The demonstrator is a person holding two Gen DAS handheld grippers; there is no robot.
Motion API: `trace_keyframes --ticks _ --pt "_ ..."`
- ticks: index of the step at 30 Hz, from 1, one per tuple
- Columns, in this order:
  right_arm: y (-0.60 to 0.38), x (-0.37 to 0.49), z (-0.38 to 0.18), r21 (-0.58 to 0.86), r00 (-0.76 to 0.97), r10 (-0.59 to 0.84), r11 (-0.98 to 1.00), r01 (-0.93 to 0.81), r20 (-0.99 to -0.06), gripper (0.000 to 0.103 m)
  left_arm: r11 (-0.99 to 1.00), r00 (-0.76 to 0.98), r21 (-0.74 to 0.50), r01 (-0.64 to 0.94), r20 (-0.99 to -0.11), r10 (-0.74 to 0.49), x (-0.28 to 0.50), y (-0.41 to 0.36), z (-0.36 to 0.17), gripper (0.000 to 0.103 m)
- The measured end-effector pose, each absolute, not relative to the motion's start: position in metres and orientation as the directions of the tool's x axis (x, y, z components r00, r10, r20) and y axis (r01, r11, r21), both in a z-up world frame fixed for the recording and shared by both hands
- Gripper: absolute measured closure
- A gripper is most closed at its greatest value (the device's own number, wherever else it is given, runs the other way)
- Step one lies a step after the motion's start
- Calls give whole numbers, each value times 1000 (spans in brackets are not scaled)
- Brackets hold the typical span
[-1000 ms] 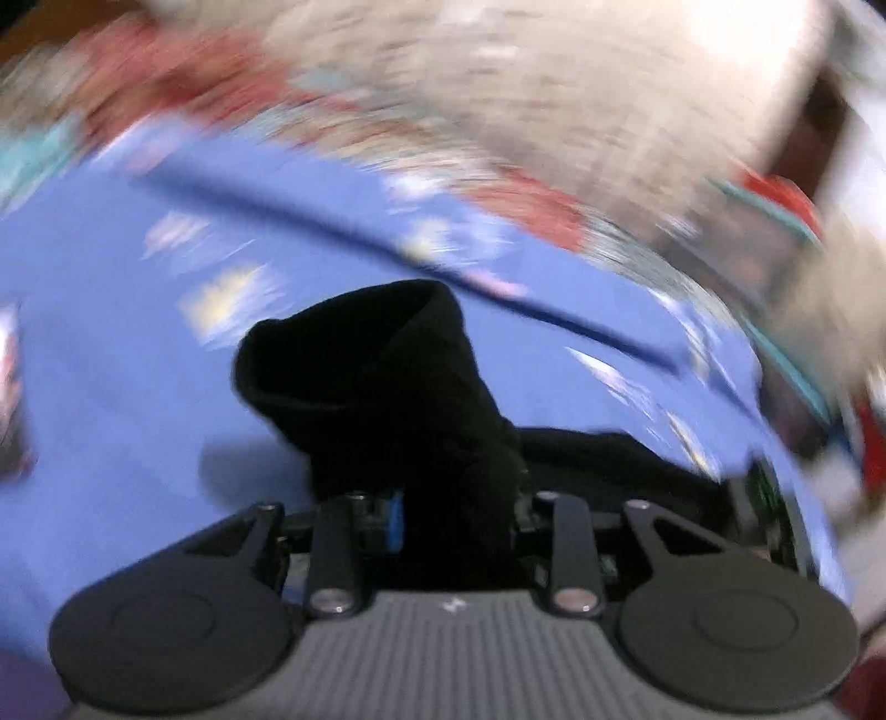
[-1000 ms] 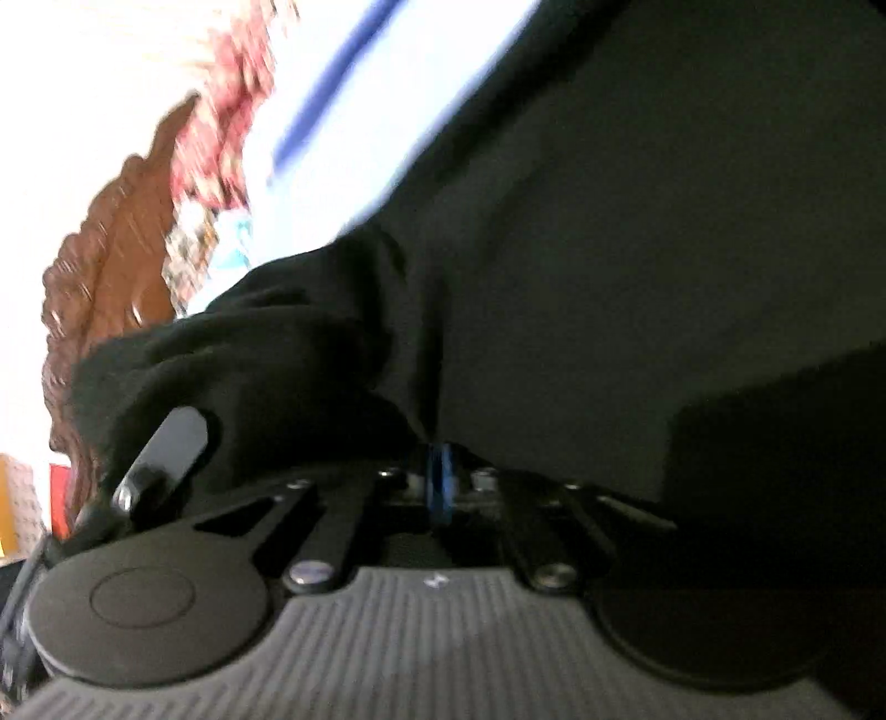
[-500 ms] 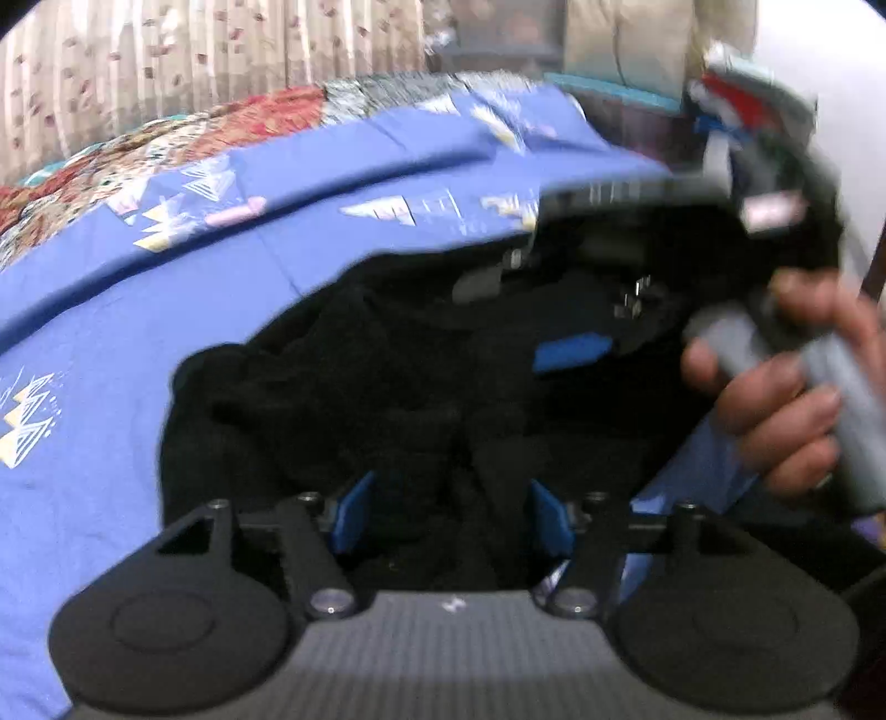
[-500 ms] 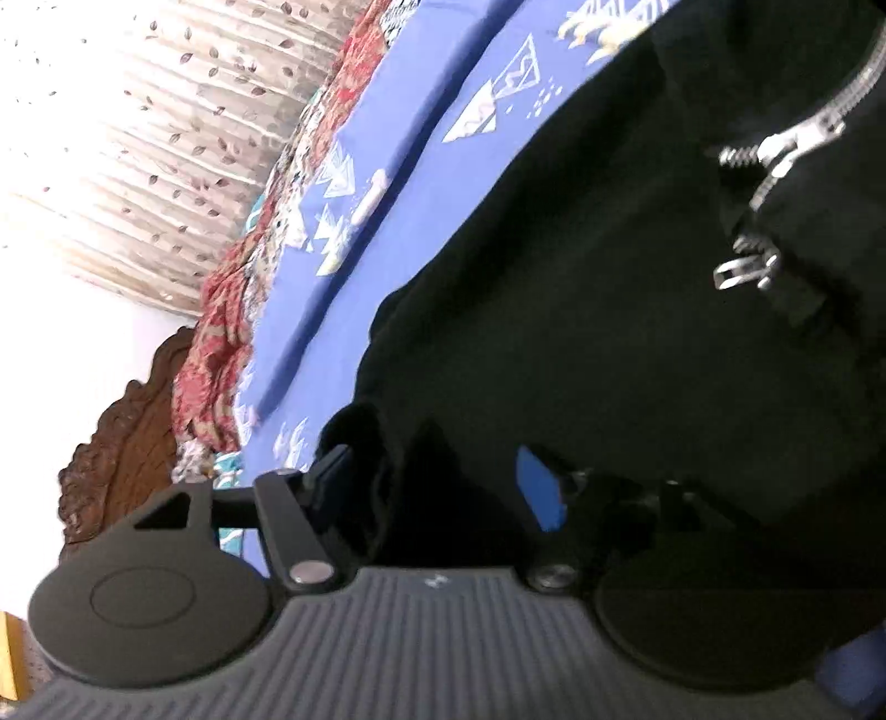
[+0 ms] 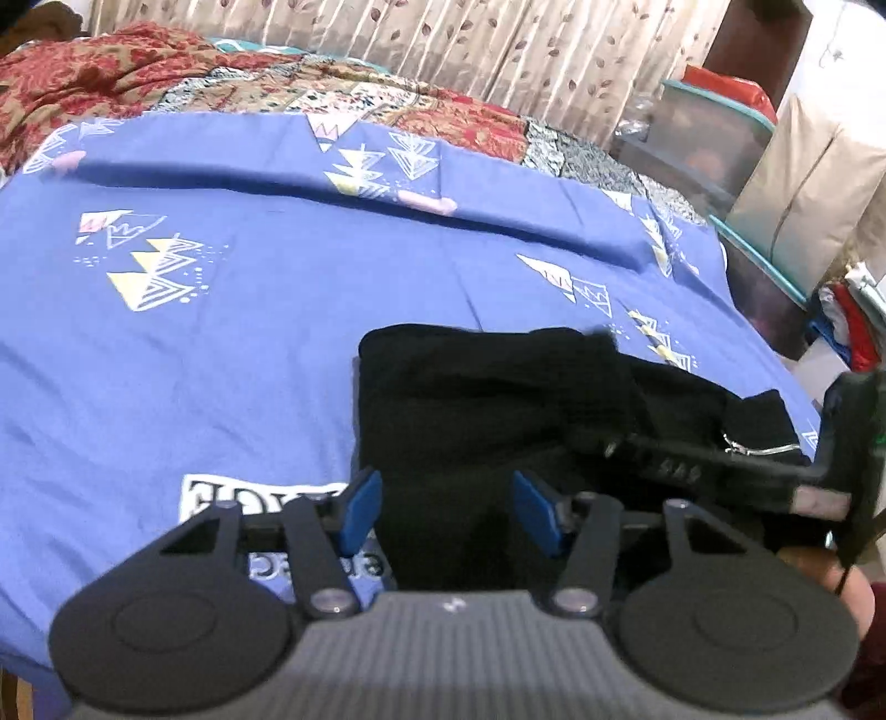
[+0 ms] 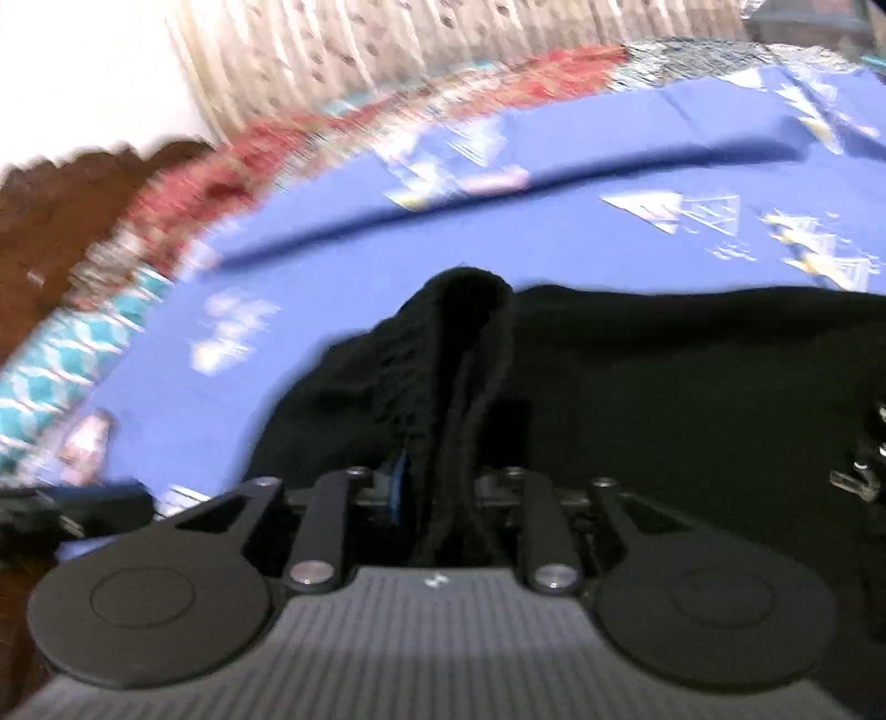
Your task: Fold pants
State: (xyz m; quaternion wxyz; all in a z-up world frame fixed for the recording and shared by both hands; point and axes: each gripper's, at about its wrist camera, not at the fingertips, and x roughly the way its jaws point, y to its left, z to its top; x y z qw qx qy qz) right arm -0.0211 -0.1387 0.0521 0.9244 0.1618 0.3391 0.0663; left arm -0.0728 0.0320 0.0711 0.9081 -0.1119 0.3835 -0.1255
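The black pants (image 5: 487, 410) lie in a folded heap on the blue bedsheet (image 5: 221, 343). My left gripper (image 5: 448, 509) is open, its blue pads (image 5: 362, 507) standing either side of the near edge of the pants without pinching them. In the right wrist view the pants (image 6: 664, 387) fill the right half, and my right gripper (image 6: 443, 487) is shut on a bunched ridge of the black cloth (image 6: 470, 354) that stands up between the fingers. A zipper (image 5: 758, 446) shows at the right end of the pants. The right gripper's body (image 5: 847, 437) shows at the far right of the left wrist view.
A red patterned quilt (image 5: 111, 72) lies along the far side of the bed, with curtains (image 5: 443, 39) behind. Storage boxes (image 5: 714, 138) and bags stand beyond the bed's right edge. A dark wooden headboard (image 6: 61, 210) is at the left in the right wrist view.
My left gripper has let go of the pants, opened and drawn back. My right gripper opened half a second ago and has shut again on a ridge of cloth while swinging round.
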Motion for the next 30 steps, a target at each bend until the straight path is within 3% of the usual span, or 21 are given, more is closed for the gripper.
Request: trace_keyframes --ticks 2,5,9,12,15,17,18,22,23,24,25,30 --pt "-153 -21 40 384 747 223 922 47 -627 52 954 656 -255 155 -696 -292 -71 18 66 58" --pt "-182 -40 54 469 802 230 881 69 -551 51 951 630 -255 175 -713 -307 -66 5 63 62" --pt "-243 -89 74 445 907 44 881 163 -419 50 933 646 -260 250 -672 -361 -59 -16 77 62" --pt "-294 -126 73 425 913 -153 847 319 -379 40 918 634 -236 318 -666 -392 -52 -39 81 62" --pt "-338 -148 57 437 867 -270 778 453 -419 39 916 599 -189 354 -706 -378 -39 -62 68 62" --pt "-358 -155 41 461 843 -293 732 501 -451 39 936 534 -136 324 -791 -300 -28 -75 42 58" --pt "-369 -159 30 482 833 -286 707 517 -474 39 942 515 -129 310 -810 -280 -23 -76 31 53" --pt "-384 -158 -5 602 839 -173 623 500 -517 38 942 514 -204 265 -797 -318 -22 -64 35 53" --pt "-375 -152 -3 615 847 -156 623 484 -508 46 942 517 -214 259 -793 -322 -24 -61 39 55" --pt "-373 -148 -2 617 854 -130 638 461 -503 69 943 524 -218 252 -789 -322 -27 -58 44 55" --pt "-365 -144 5 610 855 -113 653 449 -507 75 943 539 -227 242 -777 -325 -28 -52 49 55" --pt "-328 -132 47 565 892 -89 745 354 -442 81 930 598 -307 203 -713 -366 -32 -35 83 51"
